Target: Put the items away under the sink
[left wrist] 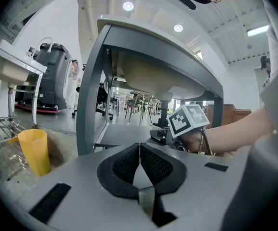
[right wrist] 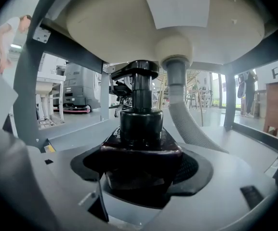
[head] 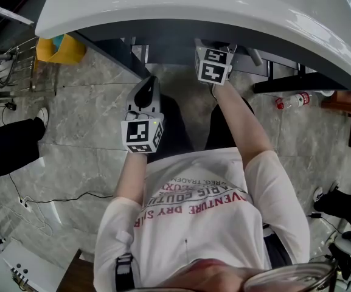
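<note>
My right gripper (right wrist: pixel 141 153) is shut on a dark brown bottle (right wrist: pixel 139 150) with a black pump cap (right wrist: pixel 141 100), held upright under the white sink basin (right wrist: pixel 167 13). In the head view the right gripper's marker cube (head: pixel 213 64) sits at the sink's front rim (head: pixel 193 11), and its jaws and the bottle are hidden beneath. A grey shelf (right wrist: pixel 76 131) lies under the basin. My left gripper (left wrist: pixel 139 150) is shut with nothing in it; it hangs lower left (head: pixel 146 91), outside the frame. The right gripper's cube (left wrist: pixel 189 120) shows over the shelf (left wrist: pixel 124 136).
A grey drain pipe (right wrist: pixel 176 81) and corrugated hose (right wrist: pixel 194 126) drop from the basin just right of the bottle. Grey frame legs (left wrist: pixel 88 90) stand at the sides. A yellow bin (head: pixel 62 48) stands on the floor at left, and a plastic bottle (head: pixel 294 100) lies at right.
</note>
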Tool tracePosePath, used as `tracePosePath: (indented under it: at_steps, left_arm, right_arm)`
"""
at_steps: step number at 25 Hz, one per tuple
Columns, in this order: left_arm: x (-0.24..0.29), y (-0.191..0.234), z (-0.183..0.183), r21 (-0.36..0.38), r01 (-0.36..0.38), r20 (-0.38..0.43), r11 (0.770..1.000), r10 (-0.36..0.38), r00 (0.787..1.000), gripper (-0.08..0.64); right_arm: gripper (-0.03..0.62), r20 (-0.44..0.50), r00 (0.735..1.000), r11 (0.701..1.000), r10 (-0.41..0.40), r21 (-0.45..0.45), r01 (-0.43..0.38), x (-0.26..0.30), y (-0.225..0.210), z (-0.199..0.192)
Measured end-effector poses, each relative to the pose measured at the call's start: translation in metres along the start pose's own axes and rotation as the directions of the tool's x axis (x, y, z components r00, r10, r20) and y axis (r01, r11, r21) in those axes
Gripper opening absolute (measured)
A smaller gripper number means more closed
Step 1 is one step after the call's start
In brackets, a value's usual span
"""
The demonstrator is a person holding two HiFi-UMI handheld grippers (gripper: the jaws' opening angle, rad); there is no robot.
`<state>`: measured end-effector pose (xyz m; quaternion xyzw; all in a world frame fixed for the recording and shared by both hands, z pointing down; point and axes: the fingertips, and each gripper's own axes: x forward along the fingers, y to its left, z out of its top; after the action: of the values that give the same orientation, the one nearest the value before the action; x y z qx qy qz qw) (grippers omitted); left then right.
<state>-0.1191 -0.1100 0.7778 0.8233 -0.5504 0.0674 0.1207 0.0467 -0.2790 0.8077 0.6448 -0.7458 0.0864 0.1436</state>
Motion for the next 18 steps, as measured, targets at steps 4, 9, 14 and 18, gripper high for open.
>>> tracePosePath:
  at_steps: [4,9,14,18]
  left_arm:
    - [0.001,-0.004,0.004,-0.008,0.009,0.016,1.000,-0.009,1.000,0.028]
    - [0.003,-0.015,0.012,-0.008,0.017,0.047,1.000,-0.017,0.999,0.028]
    - [0.011,-0.035,0.014,-0.018,0.016,0.063,1.000,-0.015,0.998,0.028]
    - [0.020,-0.060,0.014,-0.004,0.038,0.080,0.999,-0.038,0.996,0.028]
  right_arm:
    - [0.371,-0.010,1.000,1.000,0.017,0.006,-0.017,-0.013,-0.002,-0.002]
    - [0.370,0.050,0.995,0.997,0.082,-0.011,-0.082,-0.054,0.005,0.000]
    - [0.249,0.078,0.987,0.990,0.138,0.004,-0.138,-0.100,0.010,-0.011]
    - [0.042,0.082,0.991,0.994,0.105,0.010,-0.106,-0.123,-0.003,-0.022]
